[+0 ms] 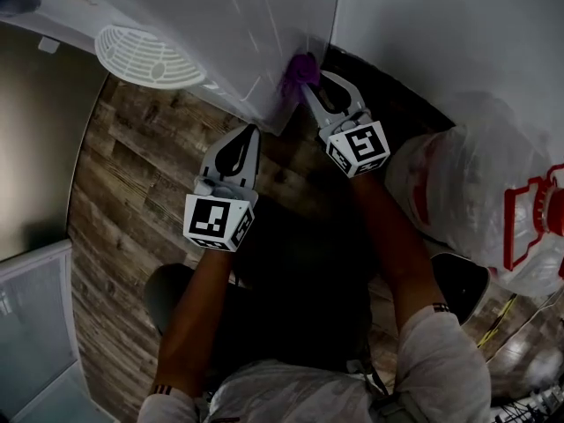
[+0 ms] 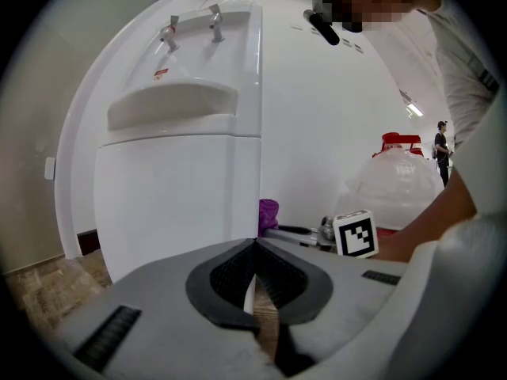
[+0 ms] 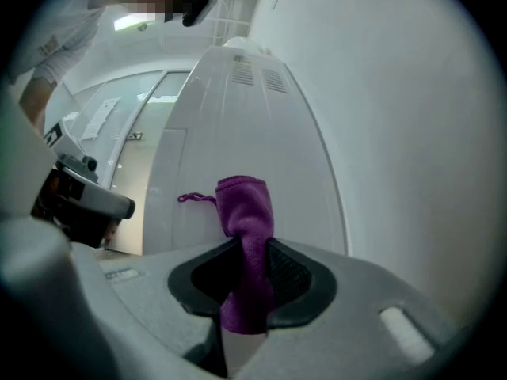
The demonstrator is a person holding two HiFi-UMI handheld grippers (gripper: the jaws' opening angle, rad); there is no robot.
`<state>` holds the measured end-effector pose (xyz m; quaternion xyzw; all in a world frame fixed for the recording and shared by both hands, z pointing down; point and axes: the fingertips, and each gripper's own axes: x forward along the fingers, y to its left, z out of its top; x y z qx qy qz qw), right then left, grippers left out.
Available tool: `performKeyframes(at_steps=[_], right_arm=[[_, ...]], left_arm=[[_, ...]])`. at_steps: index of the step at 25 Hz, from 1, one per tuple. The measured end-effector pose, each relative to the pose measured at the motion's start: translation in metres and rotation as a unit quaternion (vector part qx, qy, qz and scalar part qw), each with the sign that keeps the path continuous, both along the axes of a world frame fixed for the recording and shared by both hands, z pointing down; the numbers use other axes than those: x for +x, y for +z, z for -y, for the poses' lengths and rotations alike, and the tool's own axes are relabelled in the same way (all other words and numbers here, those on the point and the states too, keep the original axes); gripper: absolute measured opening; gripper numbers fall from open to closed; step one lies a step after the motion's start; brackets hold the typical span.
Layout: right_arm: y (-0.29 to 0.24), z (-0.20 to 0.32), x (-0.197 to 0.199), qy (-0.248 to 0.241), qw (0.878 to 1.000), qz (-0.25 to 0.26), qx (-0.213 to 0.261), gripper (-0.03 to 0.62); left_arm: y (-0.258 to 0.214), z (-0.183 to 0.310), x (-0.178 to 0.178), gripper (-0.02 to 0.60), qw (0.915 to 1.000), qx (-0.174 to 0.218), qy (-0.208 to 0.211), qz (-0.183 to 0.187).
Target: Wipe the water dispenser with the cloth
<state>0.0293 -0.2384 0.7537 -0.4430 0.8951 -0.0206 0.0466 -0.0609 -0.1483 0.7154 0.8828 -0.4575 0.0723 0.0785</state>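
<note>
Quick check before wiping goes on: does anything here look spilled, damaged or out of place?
Nothing stands out. The purple cloth is clamped in the right gripper at the white water dispenser's edge. The left gripper is shut and empty. No spill shows on the wood floor.

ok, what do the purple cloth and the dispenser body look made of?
The cloth: looks like soft microfibre-type fabric, matte; fuzzy nap, folds limply where the right gripper pinches it.
The water dispenser: probably moulded plastic, white, glossy; rounded edges and soft highlights, though painted metal can't be excluded.
</note>
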Motion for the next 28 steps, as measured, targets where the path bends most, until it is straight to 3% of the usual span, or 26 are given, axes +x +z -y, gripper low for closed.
performKeyframes(at_steps=[8,18,23,28], right_arm=[[0.023,0.065,0.045,0.070,0.997,-0.017,-0.024,0.089],[0.041,0.094,0.077,0.132,0.990,-0.012,-0.044,0.089],[0.030,0.080,0.079,0.123,0.992,0.014,-0.035,0.089],[0.012,0.031,0.064,0.083,0.995,0.062,-0.012,0.092]], left_arm=[[0.009,-0.001,0.000,-0.002,0.9999,-0.008,0.006,0.010],[0.014,0.002,-0.001,-0.002,0.9999,-0.007,0.006,0.012],[0.017,0.003,0.004,-0.002,0.9999,-0.009,0.007,0.005],[0.028,-0.002,0.012,-0.002,0.9997,-0.021,0.011,0.000]])
